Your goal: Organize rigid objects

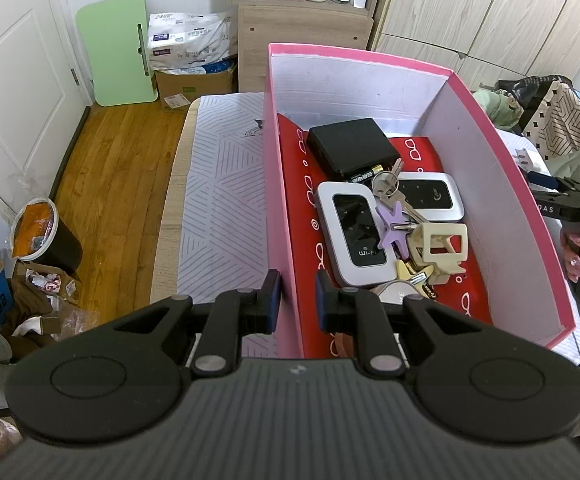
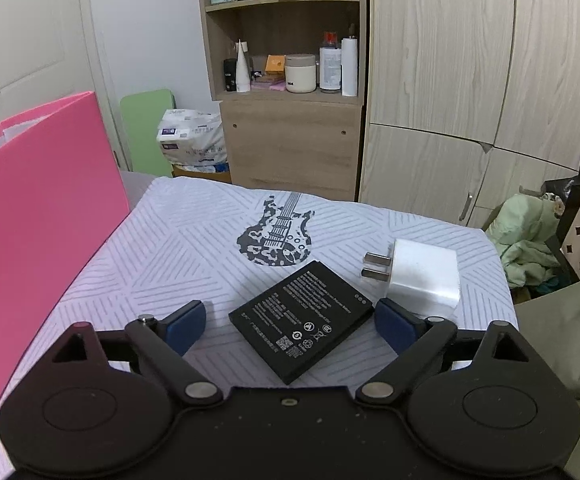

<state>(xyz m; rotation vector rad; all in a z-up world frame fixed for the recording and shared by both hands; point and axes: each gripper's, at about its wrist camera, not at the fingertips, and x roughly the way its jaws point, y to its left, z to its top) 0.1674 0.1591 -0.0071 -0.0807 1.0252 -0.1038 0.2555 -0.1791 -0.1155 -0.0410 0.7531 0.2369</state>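
A pink box stands on the patterned cloth. It holds a black box, two silver WiFi routers, keys with a purple star tag, a beige clip and a battery. My left gripper straddles the box's left wall with a narrow gap, pinching the wall. My right gripper is open around a flat black phone battery lying on the cloth. A white plug adapter lies just right of it. The pink box shows at left.
A wooden shelf unit and wardrobe stand behind the table. A bin and cardboard clutter sit on the wood floor at left. Clothes and bags lie at the right.
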